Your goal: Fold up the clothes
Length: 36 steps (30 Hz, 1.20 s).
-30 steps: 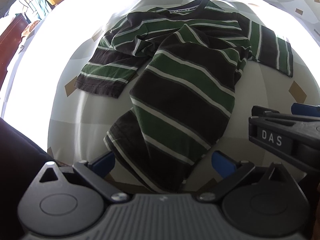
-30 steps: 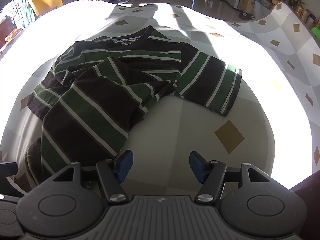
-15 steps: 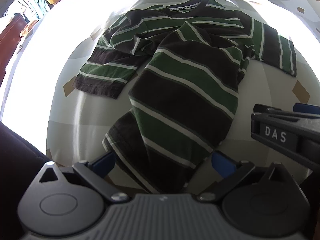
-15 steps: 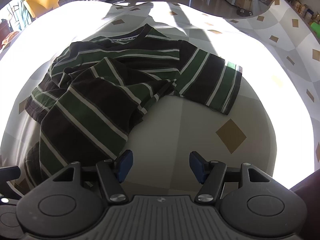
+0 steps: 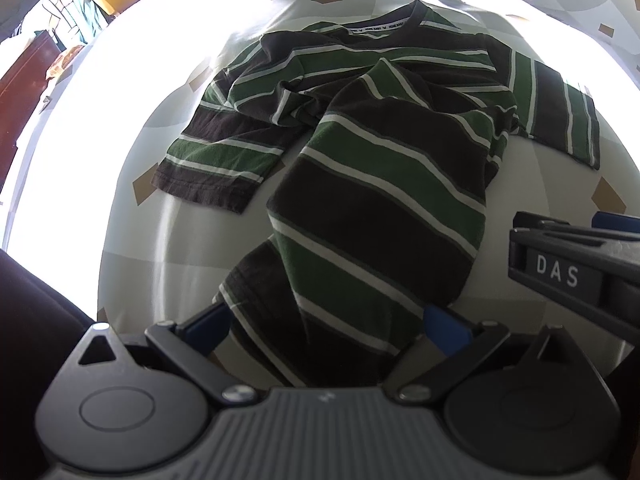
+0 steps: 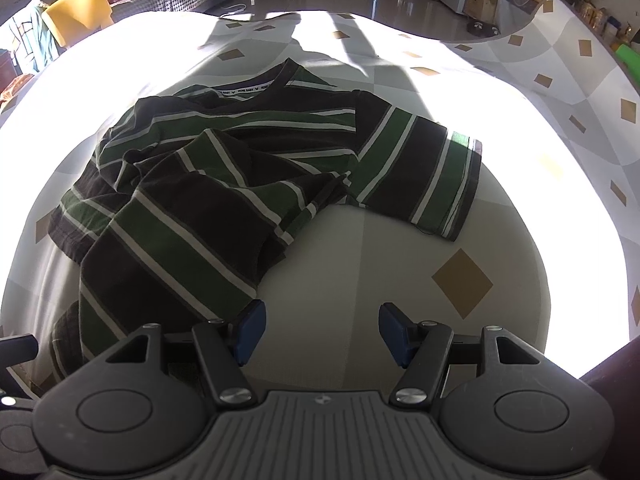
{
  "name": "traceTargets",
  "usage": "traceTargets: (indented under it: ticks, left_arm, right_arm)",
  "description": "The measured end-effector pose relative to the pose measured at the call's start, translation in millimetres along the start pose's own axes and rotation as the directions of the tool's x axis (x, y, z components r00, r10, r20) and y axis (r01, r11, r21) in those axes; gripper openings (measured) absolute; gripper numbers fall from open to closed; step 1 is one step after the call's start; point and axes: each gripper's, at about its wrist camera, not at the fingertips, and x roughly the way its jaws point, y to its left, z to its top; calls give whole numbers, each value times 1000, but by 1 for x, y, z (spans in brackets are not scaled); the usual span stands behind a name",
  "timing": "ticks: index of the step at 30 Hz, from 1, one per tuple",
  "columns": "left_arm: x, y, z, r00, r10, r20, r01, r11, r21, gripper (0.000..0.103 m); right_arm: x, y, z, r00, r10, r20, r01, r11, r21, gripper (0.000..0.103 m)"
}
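My left gripper (image 5: 326,326) stands open over the striped shirt's (image 5: 380,184) hem. My right gripper (image 6: 320,334) is open too, above bare tablecloth (image 6: 400,248) beside it.

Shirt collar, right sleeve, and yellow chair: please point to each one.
Collar (image 6: 256,89): right wrist view, white neck tape.
Sleeve (image 6: 424,176): right wrist view, sleeve middle.
Chair (image 6: 78,14): right wrist view, its back.

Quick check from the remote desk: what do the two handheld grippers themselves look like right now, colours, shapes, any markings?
Both match: the left gripper and right gripper each have a ribbed grey body between two round black discs, black linkage arms with silver screws, and blue pads on the fingers. In the left wrist view, the right gripper's black side carries white "DAS" lettering. No cables or sleeves can be made out.
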Motion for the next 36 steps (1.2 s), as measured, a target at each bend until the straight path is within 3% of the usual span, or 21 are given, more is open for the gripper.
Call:
traceTargets:
  ticks: [36]
  left_arm:
    - [4, 18, 1, 999, 44, -18, -45, 998, -43, 103]
  right_arm:
    - [-3, 25, 5, 999, 34, 5, -33, 998, -53, 61]
